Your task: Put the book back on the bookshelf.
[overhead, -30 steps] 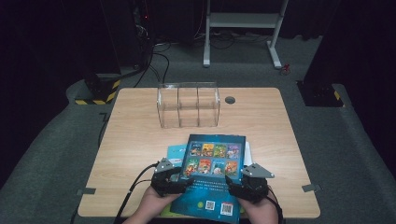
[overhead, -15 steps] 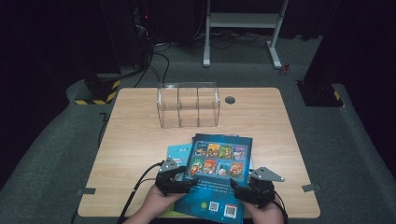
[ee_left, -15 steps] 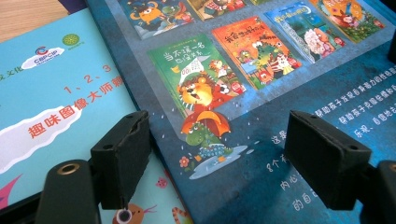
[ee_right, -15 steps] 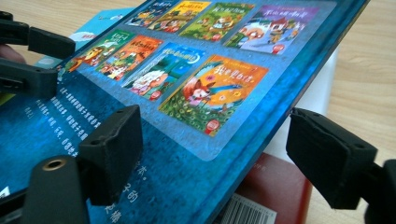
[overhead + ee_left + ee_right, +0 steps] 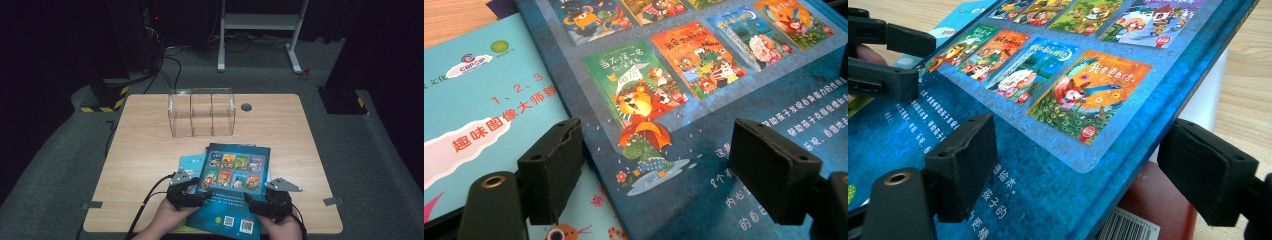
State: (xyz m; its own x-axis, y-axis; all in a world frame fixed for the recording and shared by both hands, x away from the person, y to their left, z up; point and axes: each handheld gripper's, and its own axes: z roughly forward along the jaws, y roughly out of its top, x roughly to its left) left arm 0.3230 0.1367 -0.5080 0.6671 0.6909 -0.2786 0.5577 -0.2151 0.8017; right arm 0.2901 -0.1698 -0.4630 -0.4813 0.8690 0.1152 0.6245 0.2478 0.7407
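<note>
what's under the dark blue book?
Under the dark blue book: a light blue book at its left, a red-brown cover with a barcode at its right. Anything else beneath is covered.

The blue book [image 5: 234, 192] has a smooth, glossy card cover; light glints off it in the right gripper view [image 5: 1058, 150], and its printed panels shine a little. The teal book [image 5: 479, 105] beside it looks like coated card too, smooth with a softer sheen. The red book [image 5: 1158, 205] underneath shows a plain satin cover. The table [image 5: 145, 150] is pale wood-grain laminate, smooth and matt. The rack [image 5: 201, 112] on it is clear, glossy plastic with bright edges. The jaw pads [image 5: 551, 167] are matt black, rubbery-looking and slightly rough at the edges, on smoother black plastic arms. The floor [image 5: 60, 165] is grey carpet, dull and fuzzy.
</note>
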